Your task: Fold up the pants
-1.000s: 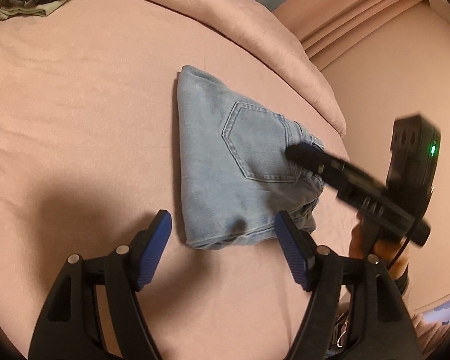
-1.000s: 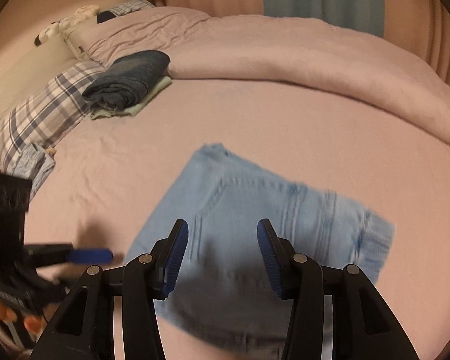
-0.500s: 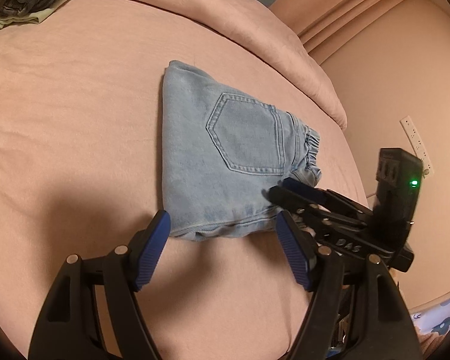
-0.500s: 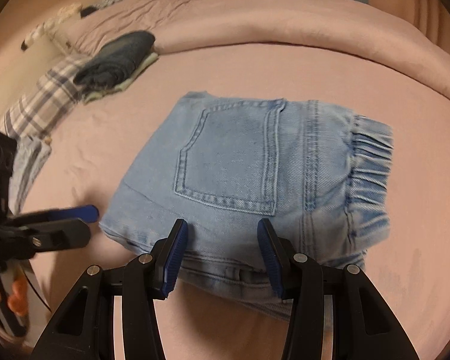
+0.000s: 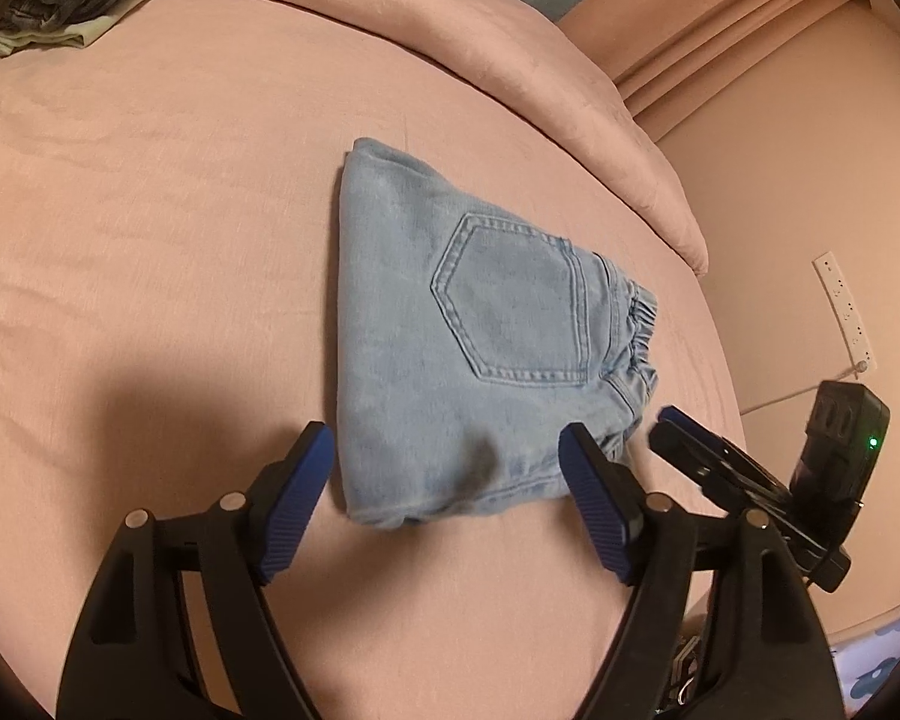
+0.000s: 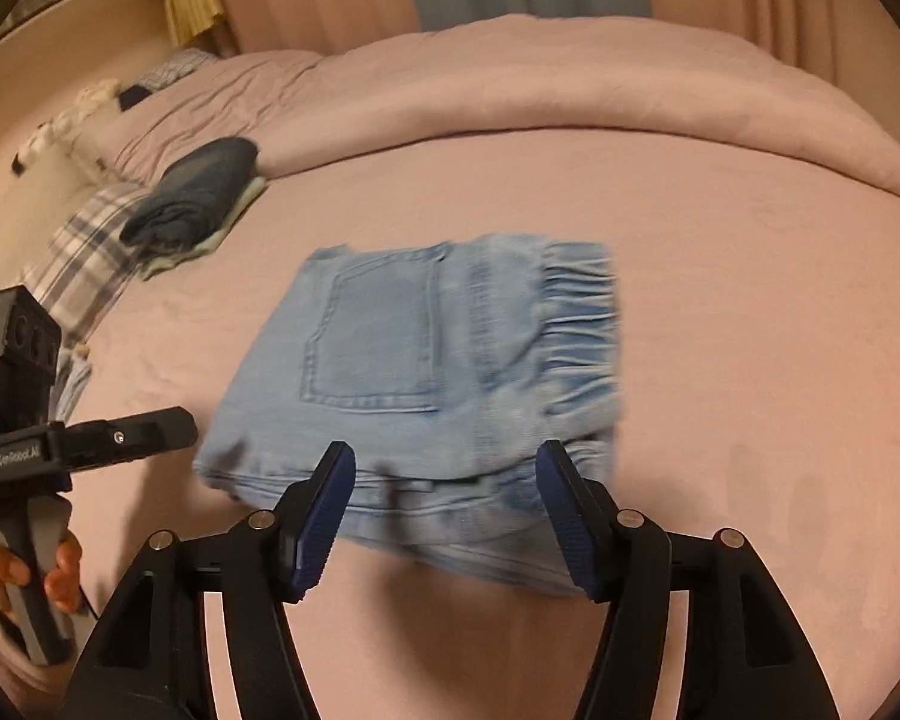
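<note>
**A:** Denim, pale blue: your pants (image 5: 480, 348) lie folded into a compact block on the pink bed sheet (image 5: 150, 240), back pocket (image 5: 513, 306) facing up and the gathered waistband (image 6: 576, 324) on the right.

**B:** How much room do I have around them?

**A:** Bare sheet lies on your left and in front of the near fold. Behind the pants the rolled pink duvet (image 6: 540, 78) runs across the bed, apart from the far edge. A stack of dark folded clothes (image 6: 195, 198) sits well off to the far left, beside a plaid pillow (image 6: 84, 252). On the right the mattress edge curves close to the waistband.

**B:** And my grippers?

**A:** Your left gripper (image 5: 450, 498) is spread wide, its blue pads (image 5: 297, 510) straddling the near edge of the pants and holding nothing; whether they touch the cloth I cannot tell. Your right gripper (image 6: 441, 516) is likewise parted and empty-handed, poised over the near hem by the waistband corner. That view is blurred, so contact is unclear.
</note>
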The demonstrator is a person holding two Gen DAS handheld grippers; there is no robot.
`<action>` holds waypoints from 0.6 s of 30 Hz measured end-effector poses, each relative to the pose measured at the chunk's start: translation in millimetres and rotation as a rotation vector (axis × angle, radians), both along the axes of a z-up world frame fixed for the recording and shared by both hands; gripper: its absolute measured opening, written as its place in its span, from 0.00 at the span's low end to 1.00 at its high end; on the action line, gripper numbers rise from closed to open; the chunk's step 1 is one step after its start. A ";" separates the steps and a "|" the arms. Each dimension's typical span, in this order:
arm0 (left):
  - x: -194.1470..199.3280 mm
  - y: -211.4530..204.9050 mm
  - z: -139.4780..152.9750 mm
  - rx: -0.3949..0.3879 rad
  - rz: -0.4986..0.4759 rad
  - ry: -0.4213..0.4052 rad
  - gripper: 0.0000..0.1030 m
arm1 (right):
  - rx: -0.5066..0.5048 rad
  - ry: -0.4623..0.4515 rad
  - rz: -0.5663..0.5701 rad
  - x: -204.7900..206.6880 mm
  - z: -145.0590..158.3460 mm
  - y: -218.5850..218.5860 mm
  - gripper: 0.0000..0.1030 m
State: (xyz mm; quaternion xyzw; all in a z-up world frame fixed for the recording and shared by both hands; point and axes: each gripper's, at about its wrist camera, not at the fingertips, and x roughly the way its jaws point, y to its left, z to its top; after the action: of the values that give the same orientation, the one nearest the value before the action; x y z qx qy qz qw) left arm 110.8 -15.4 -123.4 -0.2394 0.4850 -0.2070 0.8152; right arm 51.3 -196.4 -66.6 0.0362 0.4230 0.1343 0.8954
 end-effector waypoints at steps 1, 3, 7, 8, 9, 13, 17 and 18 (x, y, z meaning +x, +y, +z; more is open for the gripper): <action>2.1 -0.4 -0.1 0.004 0.000 0.000 0.75 | 0.023 0.003 -0.008 0.5 0.8 -5.9 0.62; 7.3 -1.4 -1.0 0.018 0.003 0.002 0.75 | 0.045 0.010 -0.034 1.4 0.7 -15.6 0.63; 16.2 -3.2 -6.7 0.034 0.007 0.015 0.75 | 0.072 0.037 -0.077 5.5 -4.1 -32.1 0.72; 17.8 -2.6 -8.3 0.035 0.008 0.020 0.75 | 0.082 0.043 -0.080 4.7 -5.4 -35.8 0.72; 19.5 -2.4 -10.1 0.034 0.008 0.026 0.75 | 0.089 0.047 -0.083 4.8 -6.5 -37.5 0.73; 26.9 -1.4 -16.6 0.026 0.009 0.049 0.75 | 0.098 0.064 -0.087 5.8 -11.2 -40.2 0.77; 33.8 -1.0 -22.5 0.013 0.000 0.072 0.75 | 0.137 0.089 -0.082 8.5 -18.0 -46.5 0.80; 35.6 -1.1 -23.9 0.013 -0.002 0.076 0.75 | 0.146 0.101 -0.084 10.4 -21.0 -47.2 0.80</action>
State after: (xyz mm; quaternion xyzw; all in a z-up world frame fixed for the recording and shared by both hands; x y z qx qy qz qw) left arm 146.4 -16.5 -147.3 -0.2412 0.5173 -0.1952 0.7976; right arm 61.7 -243.6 -87.5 0.1260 0.4547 0.1250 0.8728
